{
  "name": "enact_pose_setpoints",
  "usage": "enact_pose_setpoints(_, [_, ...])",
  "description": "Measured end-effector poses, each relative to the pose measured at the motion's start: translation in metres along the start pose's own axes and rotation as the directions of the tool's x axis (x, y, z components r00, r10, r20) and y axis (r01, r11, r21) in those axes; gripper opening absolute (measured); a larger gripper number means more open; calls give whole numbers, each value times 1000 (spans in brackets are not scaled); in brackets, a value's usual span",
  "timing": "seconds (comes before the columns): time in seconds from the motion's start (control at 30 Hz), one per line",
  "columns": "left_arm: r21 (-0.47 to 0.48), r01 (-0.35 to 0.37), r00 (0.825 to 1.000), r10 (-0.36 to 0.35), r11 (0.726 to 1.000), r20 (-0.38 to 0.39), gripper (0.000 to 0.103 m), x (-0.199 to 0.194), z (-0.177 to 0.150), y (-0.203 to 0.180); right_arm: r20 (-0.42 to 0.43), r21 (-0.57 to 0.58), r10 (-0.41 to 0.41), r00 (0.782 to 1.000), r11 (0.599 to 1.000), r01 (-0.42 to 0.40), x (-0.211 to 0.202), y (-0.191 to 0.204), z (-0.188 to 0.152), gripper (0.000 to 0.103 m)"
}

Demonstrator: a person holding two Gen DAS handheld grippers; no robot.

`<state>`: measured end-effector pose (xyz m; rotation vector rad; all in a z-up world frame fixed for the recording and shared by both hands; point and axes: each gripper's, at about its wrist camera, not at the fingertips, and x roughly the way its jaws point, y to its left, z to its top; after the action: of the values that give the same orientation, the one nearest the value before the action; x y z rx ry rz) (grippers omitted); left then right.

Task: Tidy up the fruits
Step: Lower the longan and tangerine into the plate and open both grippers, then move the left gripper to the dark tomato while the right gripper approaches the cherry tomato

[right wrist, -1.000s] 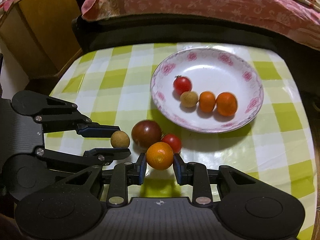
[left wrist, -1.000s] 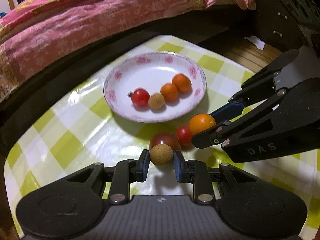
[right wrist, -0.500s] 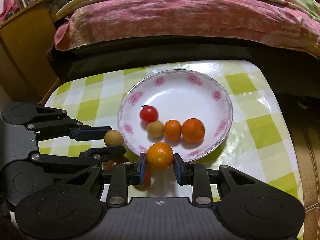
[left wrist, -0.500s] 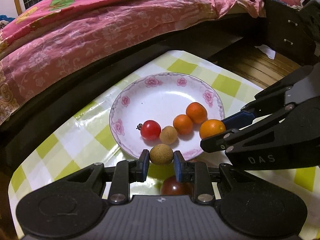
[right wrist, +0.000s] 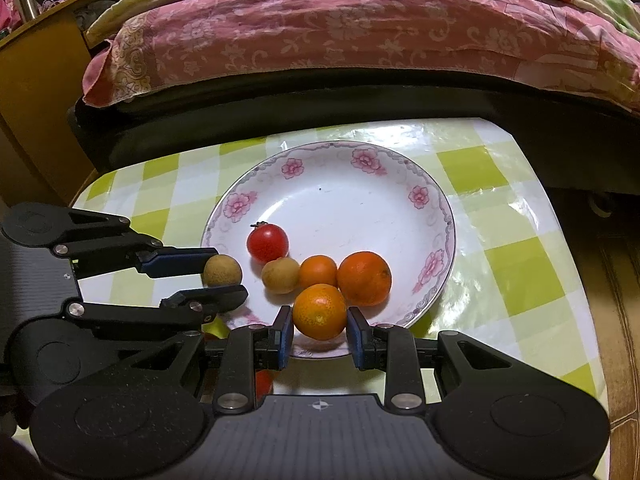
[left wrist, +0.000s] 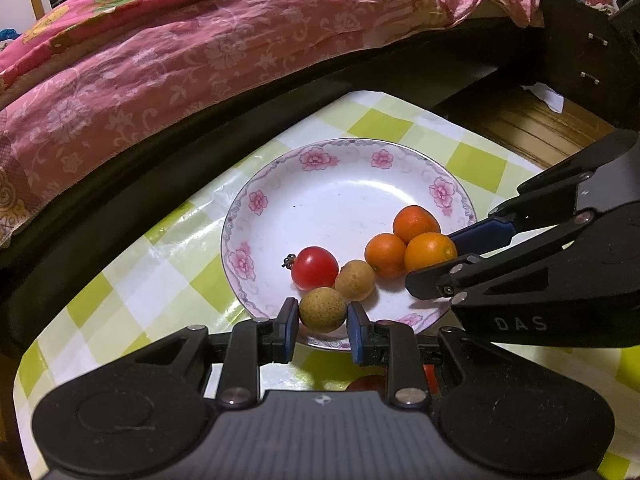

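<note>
A white plate with pink flowers [left wrist: 344, 184] [right wrist: 360, 184] holds a red cherry tomato [left wrist: 314, 267] [right wrist: 267, 243], a brown longan [left wrist: 355, 280] [right wrist: 281, 276] and two oranges [left wrist: 416, 223] [right wrist: 363, 278]. My left gripper [left wrist: 322, 322] is shut on a second brown longan [left wrist: 322, 309] [right wrist: 222, 270] over the plate's near rim. My right gripper [right wrist: 319, 327] is shut on a small orange [right wrist: 319, 311] [left wrist: 430, 251] held over the plate, close to the two oranges. Red fruit [left wrist: 366, 383] [right wrist: 263, 383] lies on the table, mostly hidden under the grippers.
The table has a green and white checked cloth [left wrist: 120, 312] [right wrist: 520, 272]. A bed with pink covers [left wrist: 160, 48] [right wrist: 360, 32] runs along its far edge. A wooden cabinet [right wrist: 36, 80] stands at the left, dark furniture [left wrist: 580, 52] at the right.
Both grippers have lifted their fruit off the table and carried it forward over the plate. The fruit left on the table has slipped under the grippers.
</note>
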<state>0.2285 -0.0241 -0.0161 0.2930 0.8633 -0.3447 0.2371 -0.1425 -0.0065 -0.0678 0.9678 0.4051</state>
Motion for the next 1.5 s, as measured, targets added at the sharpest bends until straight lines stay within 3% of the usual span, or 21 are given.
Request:
enact_pose_setpoints(0.43, [-27, -2, 1000, 2, 1000, -5, 34, 5, 3, 3, 23, -2, -12, 1000, 1000, 12, 10, -4, 2, 30])
enact_pose_setpoints(0.6, [-37, -10, 1000, 10, 999, 4, 41, 3, 4, 5, 50, -2, -13, 999, 1000, 13, 5, -4, 5, 30])
enact_pose_setpoints(1.03, [-40, 0, 999, 1, 999, 32, 42, -18, 0, 9, 91, -13, 9, 996, 1000, -7, -14, 1, 5, 30])
enact_pose_setpoints(1.23, [-18, 52, 999, -52, 998, 11, 42, -33, -15, 8, 71, -46, 24, 997, 999, -20, -26, 6, -2, 30])
enact_pose_setpoints(1.5, [52, 136, 991, -134, 989, -30, 43, -48, -36, 1, -42, -161, 110, 993, 980, -115, -37, 22, -22, 31])
